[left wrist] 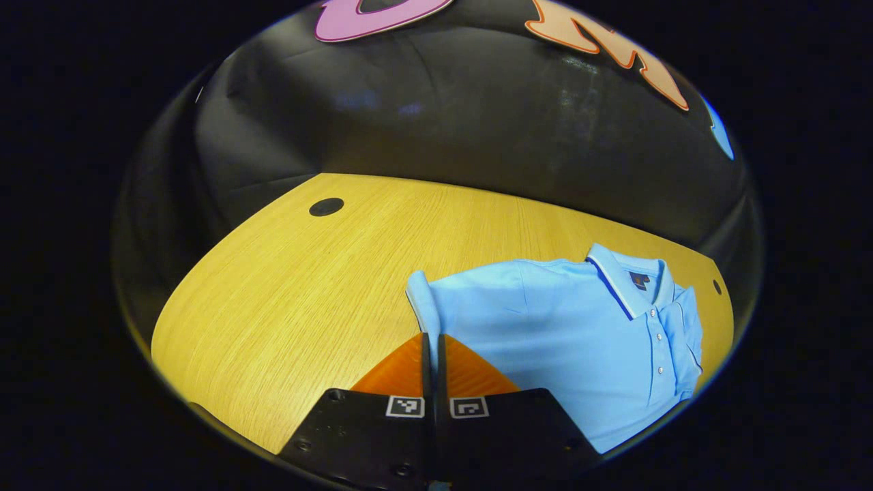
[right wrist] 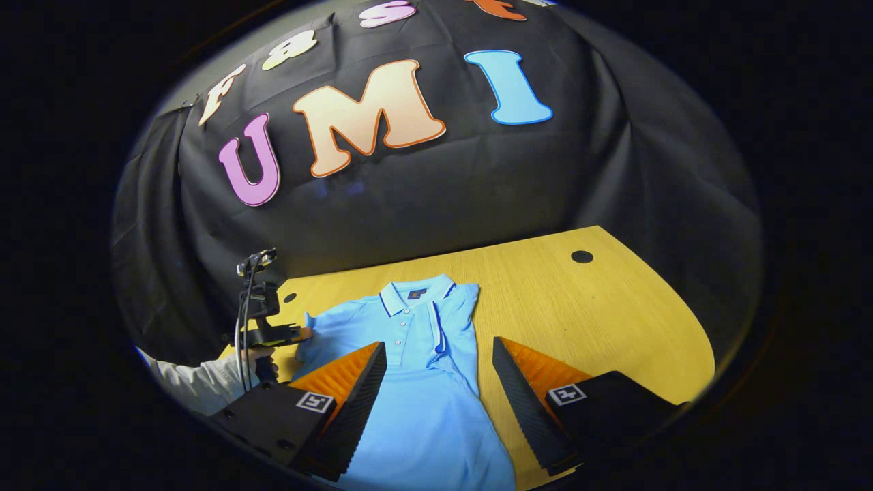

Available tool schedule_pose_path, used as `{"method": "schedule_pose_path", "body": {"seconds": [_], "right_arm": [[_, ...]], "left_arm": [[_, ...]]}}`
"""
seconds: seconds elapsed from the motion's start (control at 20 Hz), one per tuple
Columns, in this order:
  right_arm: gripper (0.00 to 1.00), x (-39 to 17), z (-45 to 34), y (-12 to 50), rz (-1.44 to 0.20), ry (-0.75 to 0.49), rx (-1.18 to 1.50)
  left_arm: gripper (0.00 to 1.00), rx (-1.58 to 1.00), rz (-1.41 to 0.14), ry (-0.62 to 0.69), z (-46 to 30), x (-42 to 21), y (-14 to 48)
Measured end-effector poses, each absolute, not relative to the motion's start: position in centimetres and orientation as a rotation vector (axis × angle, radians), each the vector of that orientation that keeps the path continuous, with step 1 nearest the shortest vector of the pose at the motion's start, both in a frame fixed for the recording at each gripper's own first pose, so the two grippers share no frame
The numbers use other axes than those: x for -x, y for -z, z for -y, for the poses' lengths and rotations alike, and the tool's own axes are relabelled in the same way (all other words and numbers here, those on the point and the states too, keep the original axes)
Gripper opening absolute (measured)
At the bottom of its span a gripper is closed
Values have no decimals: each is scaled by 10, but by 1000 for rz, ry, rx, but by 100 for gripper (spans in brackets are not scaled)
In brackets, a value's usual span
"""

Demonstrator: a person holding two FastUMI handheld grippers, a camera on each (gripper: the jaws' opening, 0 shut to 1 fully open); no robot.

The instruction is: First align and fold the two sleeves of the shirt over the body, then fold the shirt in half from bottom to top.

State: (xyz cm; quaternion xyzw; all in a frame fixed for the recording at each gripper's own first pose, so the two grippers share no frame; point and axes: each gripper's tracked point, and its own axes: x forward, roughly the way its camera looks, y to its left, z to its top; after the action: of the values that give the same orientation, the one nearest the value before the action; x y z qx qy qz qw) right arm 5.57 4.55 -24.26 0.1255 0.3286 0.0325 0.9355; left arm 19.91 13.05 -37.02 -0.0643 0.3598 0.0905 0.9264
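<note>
A light blue polo shirt (left wrist: 545,320) lies face up on the wooden table (left wrist: 293,293), collar toward the booth wall. My left gripper (left wrist: 433,337) is shut on the hem of the shirt's outstretched sleeve (left wrist: 421,296), low over the table. In the right gripper view, that gripper (right wrist: 303,333) pinches the same sleeve (right wrist: 315,326) at the shirt's (right wrist: 423,409) left side. My right gripper (right wrist: 436,361) hangs open above the shirt's body, one finger over the chest, the other over bare wood. The other sleeve (right wrist: 464,320) lies folded over the body.
A person's hand and white sleeve (right wrist: 198,382) hold the left gripper, with cables rising from it. Round dark holes (left wrist: 326,206) (right wrist: 582,256) sit in the table (right wrist: 614,327) near its far corners. The black cloth wall runs behind the table.
</note>
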Motion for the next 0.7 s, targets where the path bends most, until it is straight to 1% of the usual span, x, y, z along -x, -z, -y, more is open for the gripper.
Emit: {"method": "schedule_pose_path", "body": {"seconds": [0.2, 0.4, 0.55, 0.65, 0.7], "right_arm": [[98, -56, -38, 232, -632, -64, -246], [98, -55, -34, 231, -631, -56, -239], [98, -53, -34, 234, -634, -53, -235], [98, -52, -37, 238, -642, -50, -243], [93, -51, -40, 240, -647, -52, -243]], "left_arm": [[0, 173, -715, -103, -92, -202, 347], [0, 147, -679, 32, -38, -211, 321], [0, 121, -671, 130, 6, -210, 313], [0, 103, -665, 166, 27, -210, 315], [0, 91, -667, 183, 35, -208, 318]]}}
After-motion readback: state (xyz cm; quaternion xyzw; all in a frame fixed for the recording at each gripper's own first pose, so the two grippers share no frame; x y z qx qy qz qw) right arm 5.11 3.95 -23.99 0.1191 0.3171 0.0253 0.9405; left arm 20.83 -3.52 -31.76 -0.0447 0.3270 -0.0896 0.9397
